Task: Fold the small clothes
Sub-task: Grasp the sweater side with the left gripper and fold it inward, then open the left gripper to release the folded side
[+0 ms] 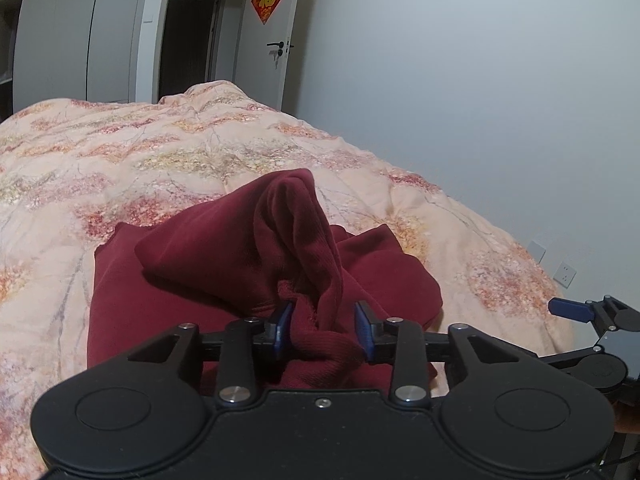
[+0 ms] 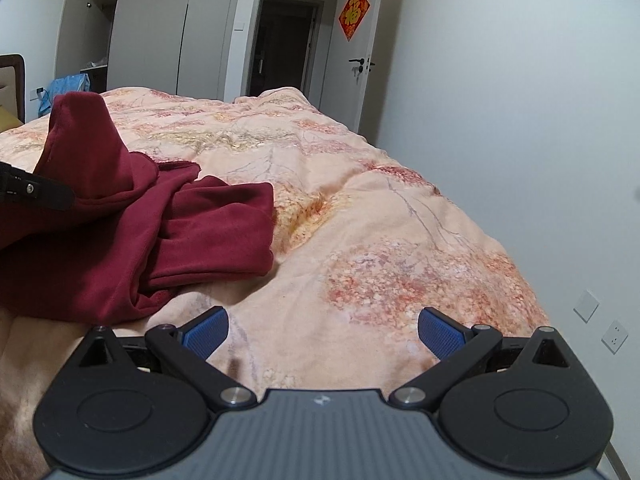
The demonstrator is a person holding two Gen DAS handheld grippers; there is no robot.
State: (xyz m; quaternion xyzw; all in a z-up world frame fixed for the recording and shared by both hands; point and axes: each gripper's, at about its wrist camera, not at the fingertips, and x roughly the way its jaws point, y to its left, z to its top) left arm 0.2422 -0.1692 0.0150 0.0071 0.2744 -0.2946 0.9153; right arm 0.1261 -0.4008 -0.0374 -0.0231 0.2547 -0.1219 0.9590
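The red hoodie (image 1: 256,264) sits bunched mid-frame on the floral quilt (image 1: 120,152), its ribbed hem between the left gripper (image 1: 323,330) pads, which look parted with cloth loosely in the gap, while the right gripper (image 2: 323,334) hangs wide open over bare quilt at bottom center.

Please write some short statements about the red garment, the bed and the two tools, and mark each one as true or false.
1. The red garment lies on a floral quilt. True.
2. The right tool grips the garment. False: it is open, with only quilt between its pads.
3. Red cloth sits between the left tool pads. True.
4. The garment is folded flat. False: one part stands up in a peak.
5. The door carries a red diamond decoration. True.
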